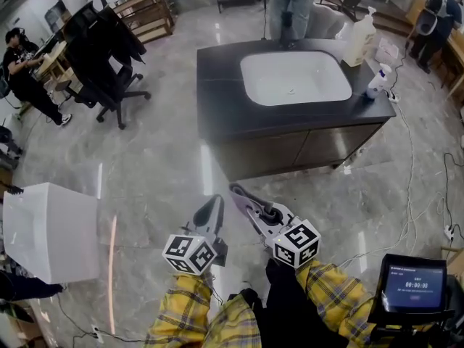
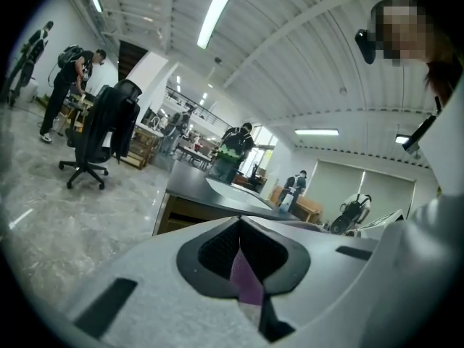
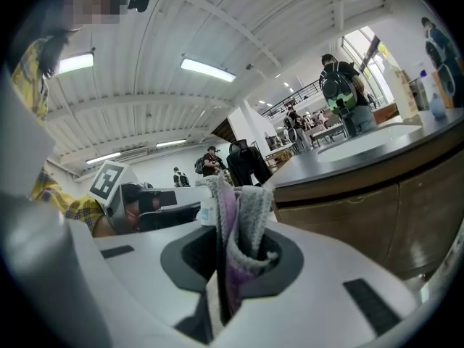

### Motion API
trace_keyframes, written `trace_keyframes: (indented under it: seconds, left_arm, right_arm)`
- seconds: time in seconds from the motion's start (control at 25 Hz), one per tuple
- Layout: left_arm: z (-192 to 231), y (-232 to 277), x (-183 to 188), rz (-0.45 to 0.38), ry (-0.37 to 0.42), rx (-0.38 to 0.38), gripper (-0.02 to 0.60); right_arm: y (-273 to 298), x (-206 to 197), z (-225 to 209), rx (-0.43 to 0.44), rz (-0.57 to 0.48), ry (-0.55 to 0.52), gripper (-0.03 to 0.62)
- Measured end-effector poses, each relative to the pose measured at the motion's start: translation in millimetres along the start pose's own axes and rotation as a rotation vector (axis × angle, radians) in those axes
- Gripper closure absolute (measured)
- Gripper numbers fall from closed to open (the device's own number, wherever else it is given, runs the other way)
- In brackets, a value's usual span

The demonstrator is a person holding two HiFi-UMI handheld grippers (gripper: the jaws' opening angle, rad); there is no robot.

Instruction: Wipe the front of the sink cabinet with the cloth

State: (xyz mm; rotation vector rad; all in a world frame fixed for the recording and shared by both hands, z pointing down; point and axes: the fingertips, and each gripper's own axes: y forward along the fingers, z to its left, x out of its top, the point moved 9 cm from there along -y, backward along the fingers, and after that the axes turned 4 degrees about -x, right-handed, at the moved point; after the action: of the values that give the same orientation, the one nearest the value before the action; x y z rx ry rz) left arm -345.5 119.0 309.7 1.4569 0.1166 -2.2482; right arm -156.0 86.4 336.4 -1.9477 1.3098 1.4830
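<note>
The sink cabinet's brown front (image 1: 297, 151) stands ahead under a dark countertop (image 1: 217, 100) with a white basin (image 1: 293, 78). My right gripper (image 1: 243, 198) is held low over the floor, well short of the cabinet, shut on a grey and purple cloth (image 1: 255, 210). In the right gripper view the cloth (image 3: 243, 216) sticks up folded out of the gripper (image 3: 228, 256), with the cabinet front (image 3: 362, 209) to the right. My left gripper (image 1: 214, 207) hangs beside it, shut. In the left gripper view its jaws (image 2: 243, 256) meet on a thin purple sliver, the cabinet (image 2: 188, 209) beyond.
A spray bottle (image 1: 378, 80) and a pale jug (image 1: 360, 38) stand on the counter's right end. A person (image 1: 290, 6) stands behind the sink. A black office chair (image 1: 101, 49) is at left, a white box (image 1: 51, 230) near left, cables (image 1: 413, 216) and a tablet (image 1: 415, 288) at right.
</note>
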Motion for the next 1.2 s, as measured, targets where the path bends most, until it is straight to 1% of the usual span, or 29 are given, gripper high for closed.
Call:
trace_keyframes:
  seconds: [0.36, 0.64, 0.88, 1.12, 1.2]
  left_arm:
    - [11.0, 50.4, -10.7, 0.032, -0.023, 0.060, 0.575]
    - [12.5, 87.4, -17.3, 0.045, 0.026, 0.097, 0.575]
    - [23.4, 101.1, -29.9, 0.050, 0.005, 0.101, 0.575]
    - [46.6, 106.7, -37.6, 0.052, -0.047, 0.073, 0.575]
    - [56.2, 106.9, -38.0, 0.067, -0.054, 0.067, 0.575]
  right_arm:
    - [25.3, 1.9, -55.2, 0.055, 0.062, -0.016, 0.551]
    - [36.0, 2.2, -92.9, 0.101, 0.098, -0.052, 0.551]
    - [48.5, -3.8, -107.4, 0.080, 0.108, -0.072, 0.551]
    - [69.1, -19.7, -107.6, 0.029, 0.114, -0.057, 0.551]
    - [77.6, -23.7, -103.0, 0.015, 0.111, -0.049, 0.551]
